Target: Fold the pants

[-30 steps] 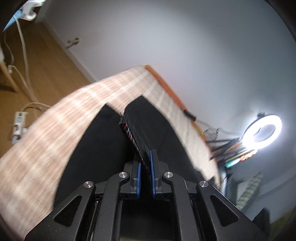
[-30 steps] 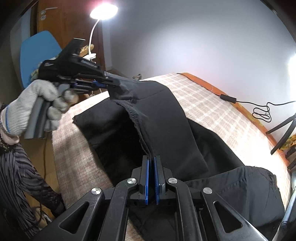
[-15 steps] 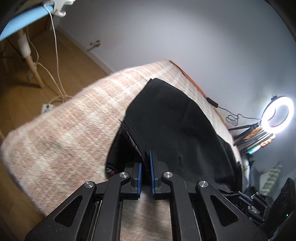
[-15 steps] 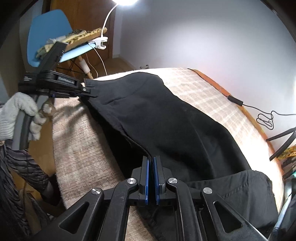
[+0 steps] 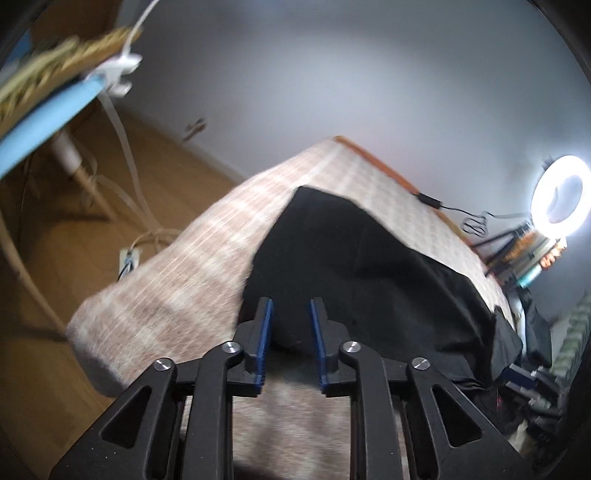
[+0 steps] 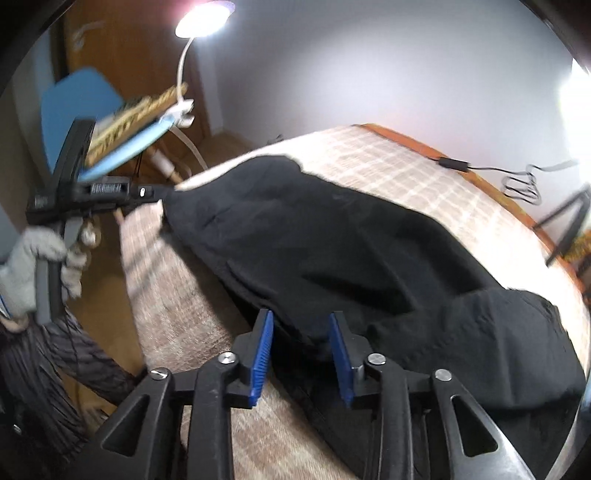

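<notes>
The black pants lie on the plaid-covered bed, one leg folded over the other. My left gripper is open, its blue pads either side of the near edge of the cloth, holding nothing. In the right wrist view the pants stretch from the far left corner to the lower right. My right gripper is open at the near edge of the fabric. The left gripper shows at the left, at the pant leg end, held by a gloved hand.
A blue chair with a clip lamp stands left of the bed. A ring light and clutter stand at the right. A cable lies along the bed's far orange edge. Wooden floor with a power strip lies left.
Both grippers have opened and let go of the pants. The lifted leg now lies flat over the other one on the bed.
</notes>
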`<state>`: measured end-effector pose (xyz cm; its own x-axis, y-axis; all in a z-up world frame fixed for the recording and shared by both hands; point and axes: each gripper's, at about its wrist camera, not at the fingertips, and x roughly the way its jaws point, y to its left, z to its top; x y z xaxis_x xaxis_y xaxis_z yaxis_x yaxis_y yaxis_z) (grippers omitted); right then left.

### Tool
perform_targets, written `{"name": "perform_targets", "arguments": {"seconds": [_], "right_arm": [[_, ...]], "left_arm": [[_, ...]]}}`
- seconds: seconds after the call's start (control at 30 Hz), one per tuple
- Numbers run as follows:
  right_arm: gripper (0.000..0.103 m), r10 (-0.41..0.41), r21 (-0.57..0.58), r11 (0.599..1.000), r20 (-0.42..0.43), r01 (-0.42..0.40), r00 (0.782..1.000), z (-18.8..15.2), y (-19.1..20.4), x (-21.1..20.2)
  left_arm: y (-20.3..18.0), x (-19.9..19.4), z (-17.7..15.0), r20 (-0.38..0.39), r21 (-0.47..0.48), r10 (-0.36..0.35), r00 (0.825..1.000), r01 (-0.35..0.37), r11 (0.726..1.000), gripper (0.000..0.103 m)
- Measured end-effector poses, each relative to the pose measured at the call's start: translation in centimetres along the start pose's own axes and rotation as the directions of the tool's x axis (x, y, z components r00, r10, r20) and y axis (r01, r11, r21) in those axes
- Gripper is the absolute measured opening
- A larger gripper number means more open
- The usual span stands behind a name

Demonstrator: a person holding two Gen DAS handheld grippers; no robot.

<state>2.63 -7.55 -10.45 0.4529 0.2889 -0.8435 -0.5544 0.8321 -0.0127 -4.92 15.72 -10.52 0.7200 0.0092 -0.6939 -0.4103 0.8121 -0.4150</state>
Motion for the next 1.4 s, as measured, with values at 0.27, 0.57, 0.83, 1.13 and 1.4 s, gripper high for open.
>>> {"name": "perform_targets", "arguments": {"seconds": [0.27,0.57,0.83,1.13,1.4], "right_arm": [[0.056,-0.122,0.249,0.963,0.067,0.102,0.99,-3.4,-5.0,-7.1],[0.072,-0.275,0.467,0.857,0.059,0.217,0.96,-8.3,-10.2,-11.4],[0.073,-0.335,0.705,0.672,0.019,0.225,0.942,-15.2,-15.8,-14.6],[0.073,-0.393,0.863,0.459,-0.018,0.213,0.919,-21.7,-21.2,-17.7],[0.073,-0.342,0.913,0.381,-0.009,0.147,0.94,-24.7,-23.3,-17.9]], "left_arm": [[-9.8,2.7,2.4,-0.153,0.193,-0.237,0.959,0.265,0.945,0.054],[-21.4,7.7,2.7,-0.356,0.272,-0.376,0.856,0.479,0.835,0.058],[-30.5,13.7,0.4,-0.541,0.258,-0.335,0.772,0.531,0.807,0.063],[-35.5,20.2,-2.3,-0.652,0.224,-0.217,0.726,0.459,0.86,0.063],[-36.1,20.5,-2.6,-0.619,0.21,-0.221,0.754,0.43,0.878,0.056]]}}
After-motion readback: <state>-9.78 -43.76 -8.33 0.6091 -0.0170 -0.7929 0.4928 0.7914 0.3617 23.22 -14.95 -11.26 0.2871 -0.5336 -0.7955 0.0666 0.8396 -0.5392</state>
